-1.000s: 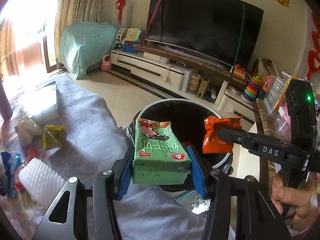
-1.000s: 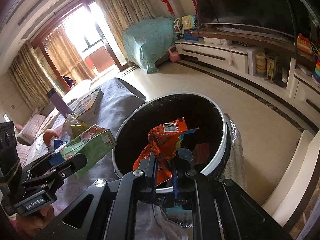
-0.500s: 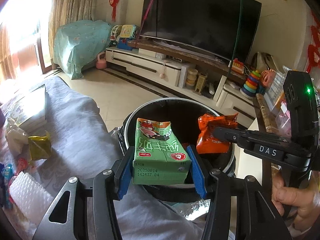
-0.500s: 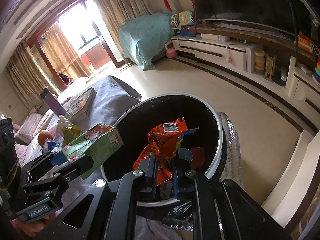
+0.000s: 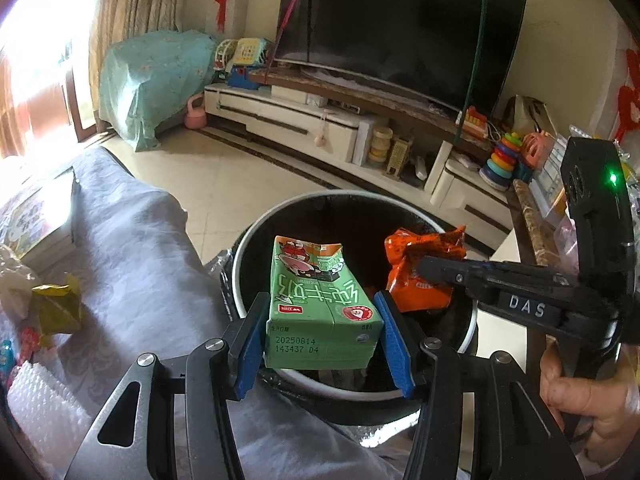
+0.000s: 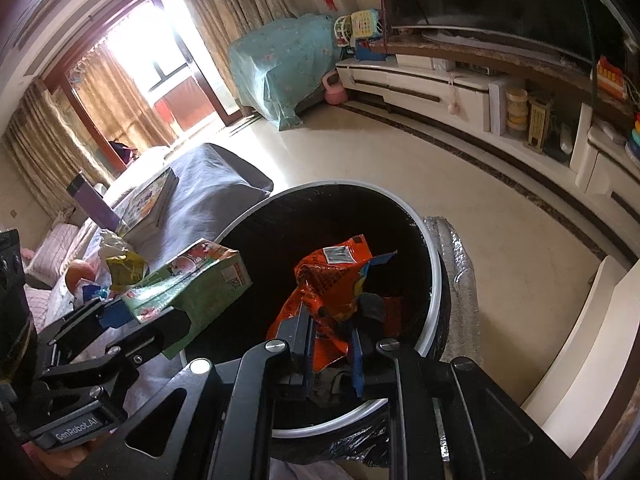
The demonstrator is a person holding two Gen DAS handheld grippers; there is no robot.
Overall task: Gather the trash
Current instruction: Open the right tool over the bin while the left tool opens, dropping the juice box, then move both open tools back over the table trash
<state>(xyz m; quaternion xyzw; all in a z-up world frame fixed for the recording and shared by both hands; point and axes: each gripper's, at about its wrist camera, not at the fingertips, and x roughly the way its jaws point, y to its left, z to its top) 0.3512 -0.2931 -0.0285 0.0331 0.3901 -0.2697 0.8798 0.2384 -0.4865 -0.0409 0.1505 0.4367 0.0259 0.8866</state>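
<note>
My left gripper [image 5: 322, 340] is shut on a green milk carton [image 5: 316, 300] and holds it over the near rim of the round black trash bin [image 5: 256, 232]. My right gripper [image 6: 332, 344] is shut on a crumpled orange snack wrapper [image 6: 320, 280] and holds it above the open bin [image 6: 434, 264]. In the left wrist view the wrapper [image 5: 416, 264] hangs from the right gripper's fingers [image 5: 460, 272], just right of the carton. In the right wrist view the carton [image 6: 192, 280] sits left of the wrapper, at the bin's left rim.
A grey-covered table [image 5: 132, 248] on the left holds a yellow wrapper [image 5: 60, 308], bubble wrap [image 5: 36, 404], books [image 5: 36, 216] and other litter. A TV cabinet [image 5: 320, 120] with toys lines the far wall. Bare tiled floor [image 6: 500, 240] lies beyond the bin.
Both grippers have moved forward over the bin with their items still held. The bin now lies more directly under the carton and the wrapper.
</note>
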